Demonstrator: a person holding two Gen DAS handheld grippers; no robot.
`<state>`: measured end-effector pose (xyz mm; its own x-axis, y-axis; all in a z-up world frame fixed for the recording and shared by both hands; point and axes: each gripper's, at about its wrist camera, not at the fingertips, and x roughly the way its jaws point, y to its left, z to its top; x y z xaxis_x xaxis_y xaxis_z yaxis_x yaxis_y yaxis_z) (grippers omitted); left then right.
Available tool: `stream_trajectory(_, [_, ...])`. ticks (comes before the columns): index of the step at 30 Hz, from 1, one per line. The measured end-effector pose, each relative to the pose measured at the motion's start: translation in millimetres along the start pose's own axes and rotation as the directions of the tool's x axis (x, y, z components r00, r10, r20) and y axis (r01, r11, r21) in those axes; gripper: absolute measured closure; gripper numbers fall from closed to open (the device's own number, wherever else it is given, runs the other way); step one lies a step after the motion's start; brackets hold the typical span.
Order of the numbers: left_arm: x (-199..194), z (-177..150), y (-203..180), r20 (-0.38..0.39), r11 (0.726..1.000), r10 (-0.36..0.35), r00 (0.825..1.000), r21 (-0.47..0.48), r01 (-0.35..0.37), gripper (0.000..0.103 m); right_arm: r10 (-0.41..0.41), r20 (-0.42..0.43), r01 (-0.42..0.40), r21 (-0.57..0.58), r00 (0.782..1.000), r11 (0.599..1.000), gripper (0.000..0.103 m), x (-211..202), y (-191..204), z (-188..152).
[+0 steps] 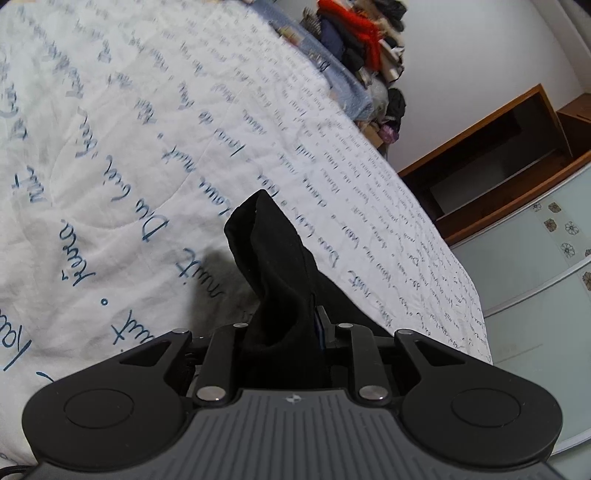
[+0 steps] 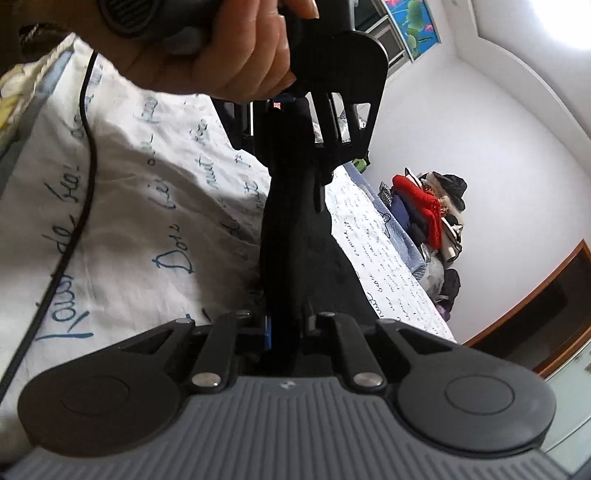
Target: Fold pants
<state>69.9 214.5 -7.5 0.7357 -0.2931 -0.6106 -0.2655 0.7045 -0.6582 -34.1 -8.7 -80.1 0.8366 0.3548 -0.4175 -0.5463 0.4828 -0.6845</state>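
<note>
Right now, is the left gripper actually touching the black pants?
Touching. The left wrist view shows the left gripper shut on a bunched fold of the black pants, fabric pinched between its fingers above the bedspread.

Pants [image 1: 280, 273] on bedspread [image 1: 129, 155] — clothes pile [image 1: 362, 40] behind.

A bed is covered by a white quilt [image 1: 155, 122] printed with lines of blue handwritten script. Along the quilt's far edge a blue blanket [image 1: 343, 81] is laid. Beyond the bed's far corner, clothes are heaped in a pile [image 2: 432, 210] against the white wall [image 2: 498, 129], a red garment [image 1: 364, 27] lying near the top. A wooden shelf unit [image 1: 491, 166] is seen beside the bed's far side, next to frosted glass panels with flower motifs [image 1: 561, 236]. A black cable [image 2: 79, 206] is trailed across the quilt's near side.
</note>
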Motion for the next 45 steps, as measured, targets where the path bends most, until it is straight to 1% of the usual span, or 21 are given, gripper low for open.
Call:
stream_trajectory(3, [-6.0, -3.0, -13.1, 0.032, 0.999, 0.002, 0.999, 0.044, -0.004, 0.082, 0.101, 0.032, -0.104, 0.133, 0.994, 0.986, 0.088, -5.7, -21.1, -3.5])
stream_trajectory(5, [-7.0, -3.9, -18.6, 0.043, 0.998, 0.010, 0.999, 0.064, -0.013, 0.082, 0.256, 0.069, -0.265, 0.229, 0.964, 0.937, 0.069, -15.1, -45.6, -8.4])
stream_trajectory(7, [-8.2, -4.1, -21.3, 0.047, 0.997, 0.012, 0.999, 0.070, -0.015, 0.082, 0.306, 0.159, -0.342, 0.315, 0.939, 0.885, 0.069, -33.2, -75.9, -18.7])
stream_trajectory(10, [-11.3, -6.7, -26.8, 0.059, 0.997, 0.012, 0.998, 0.078, -0.017, 0.082, 0.211, 0.131, -0.247, 0.421, 0.969, 0.873, 0.069, -36.4, -119.1, -37.4])
stream_trajectory(12, [-14.0, -9.4, -33.3, 0.073, 0.995, 0.010, 0.997, 0.101, -0.018, 0.082, 0.117, -0.004, -0.103, 0.449, 0.993, 0.888, 0.069, -13.7, -141.6, -53.2])
stream_trajectory(14, [-18.0, -11.6, -41.1, 0.084, 0.992, 0.004, 0.996, 0.129, -0.014, 0.082, 0.094, -0.099, -0.036, 0.476, 0.991, 0.879, 0.072, 18.3, -159.8, -71.0])
stream_trajectory(16, [-21.2, -11.8, -47.9, 0.085, 0.989, -0.006, 0.996, 0.149, -0.006, 0.082, 0.137, -0.157, -0.034, 0.529, 0.978, 0.848, 0.075, 51.7, -174.4, -88.1])
stream_trajectory(18, [-23.0, -11.3, -52.3, 0.080, 0.988, -0.019, 0.997, 0.155, 0.006, 0.082, 0.165, -0.229, -0.017, 0.536, 0.959, 0.844, 0.078, 79.5, -177.0, -101.8])
stream_trajectory(20, [-23.1, -11.5, -55.4, 0.089, 0.986, -0.009, 0.996, 0.167, -0.006, 0.082, 0.114, -0.239, 0.032, 0.531, 0.964, 0.847, 0.078, 76.4, -173.2, -99.1])
stream_trajectory(21, [-21.9, -11.0, -55.6, 0.088, 0.986, -0.006, 0.996, 0.167, -0.009, 0.082, 0.081, -0.220, 0.044, 0.510, 0.972, 0.859, 0.076, 64.1, -168.0, -91.4])
stream_trajectory(22, [-20.4, -10.7, -55.4, 0.085, 0.986, -0.004, 0.996, 0.165, -0.010, 0.082, 0.058, -0.181, 0.040, 0.495, 0.982, 0.868, 0.065, 45.1, -161.9, -84.1])
stream_trajectory(23, [-19.7, -11.2, -54.9, 0.084, 0.987, -0.002, 0.996, 0.160, -0.011, 0.082, 0.048, -0.124, 0.020, 0.495, 0.991, 0.869, 0.042, 25.0, -154.9, -75.2])
stream_trajectory(25, [-18.4, -11.9, -53.8, 0.085, 0.988, -0.001, 0.996, 0.154, -0.012, 0.082, 0.068, 0.015, -0.066, 0.510, 0.998, 0.857, 0.015, -15.8, -137.0, -59.7])
stream_trajectory(27, [-19.7, -13.5, -54.1, 0.086, 0.988, 0.001, 0.996, 0.153, -0.014, 0.083, 0.121, 0.124, -0.167, 0.492, 0.985, 0.855, 0.014, -47.4, -112.3, -44.0])
stream_trajectory(29, [-21.3, -14.0, -55.2, 0.083, 0.989, -0.002, 0.997, 0.149, -0.010, 0.083, 0.141, 0.167, -0.202, 0.441, 0.976, 0.875, 0.012, -64.4, -85.0, -30.6])
stream_trajectory(31, [-24.0, -14.6, -56.7, 0.083, 0.989, -0.011, 0.997, 0.147, -0.001, 0.083, 0.148, 0.161, -0.198, 0.366, 0.976, 0.909, 0.012, -63.9, -60.8, -19.6])
stream_trajectory(34, [-27.2, -16.5, -58.8, 0.085, 0.990, -0.019, 0.996, 0.144, 0.007, 0.083, 0.089, 0.095, -0.110, 0.246, 0.992, 0.963, 0.015, -42.2, -23.9, -5.6])
stream_trajectory(36, [-28.4, -17.5, -60.2, 0.084, 0.990, -0.023, 0.996, 0.143, 0.010, 0.083, 0.053, 0.053, -0.062, 0.191, 0.997, 0.980, 0.028, -25.9, -7.5, -2.1])
stream_trajectory(38, [-29.1, -18.4, -61.7, 0.081, 0.990, -0.026, 0.996, 0.141, 0.014, 0.083, 0.028, 0.017, -0.031, 0.156, 0.999, 0.987, 0.070, -17.7, 2.3, -0.2])
stream_trajectory(41, [-31.7, -20.7, -67.7, 0.099, 0.989, -0.028, 0.995, 0.144, 0.013, 0.083, 0.007, 0.013, -0.009, 0.153, 1.000, 0.988, 0.087, -14.0, -2.0, 3.9])
stream_trajectory(45, [-38.5, -26.2, -84.0, 0.125, 0.986, -0.047, 0.991, 0.167, 0.025, 0.083, 0.014, 0.036, -0.021, 0.223, 0.999, 0.975, 0.091, -18.4, -18.7, 1.2])
